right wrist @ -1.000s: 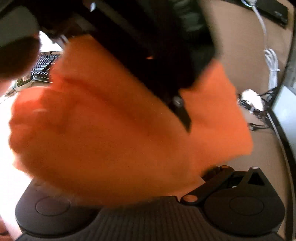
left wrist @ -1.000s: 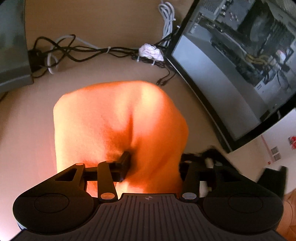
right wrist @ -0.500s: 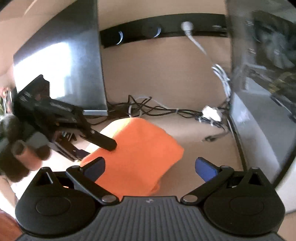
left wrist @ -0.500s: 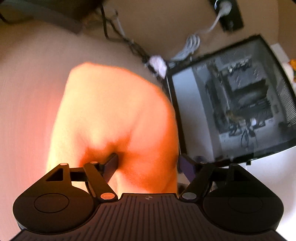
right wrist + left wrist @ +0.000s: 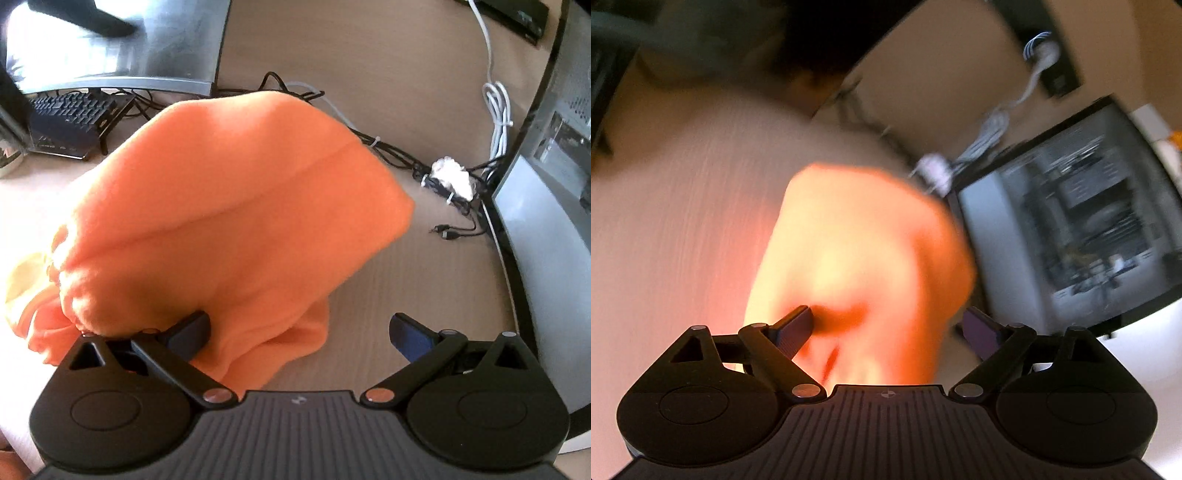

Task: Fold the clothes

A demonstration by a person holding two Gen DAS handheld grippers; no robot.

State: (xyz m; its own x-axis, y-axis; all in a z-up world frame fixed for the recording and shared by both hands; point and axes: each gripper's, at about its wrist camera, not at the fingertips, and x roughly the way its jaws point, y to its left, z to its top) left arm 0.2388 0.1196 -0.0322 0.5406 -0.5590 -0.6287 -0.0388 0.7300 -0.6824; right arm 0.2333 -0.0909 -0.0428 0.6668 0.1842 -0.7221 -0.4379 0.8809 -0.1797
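A folded orange cloth (image 5: 857,251) lies in a soft heap on the light wooden desk (image 5: 665,221). My left gripper (image 5: 888,330) is over its near edge, jaws opening wide. Cloth lies between them, and the left pad (image 5: 794,328) touches a crease without pinching it. In the right wrist view the same orange cloth (image 5: 229,221) bulges up close. My right gripper (image 5: 299,332) stands open. Its left finger (image 5: 188,332) is tucked against the cloth's underside, while its right finger (image 5: 410,334) hangs free above the desk (image 5: 424,277).
A glass-sided computer case (image 5: 546,221) walls off the right. Black cables (image 5: 399,155), a white wad (image 5: 452,177) and a white cord (image 5: 498,122) lie behind the cloth. A keyboard (image 5: 70,118) sits under a monitor (image 5: 129,44) at the back left.
My left gripper's jaws have spread from a pinch on the cloth to wide apart, and its view has rolled. My right gripper drew back from the cloth, then came in close again.
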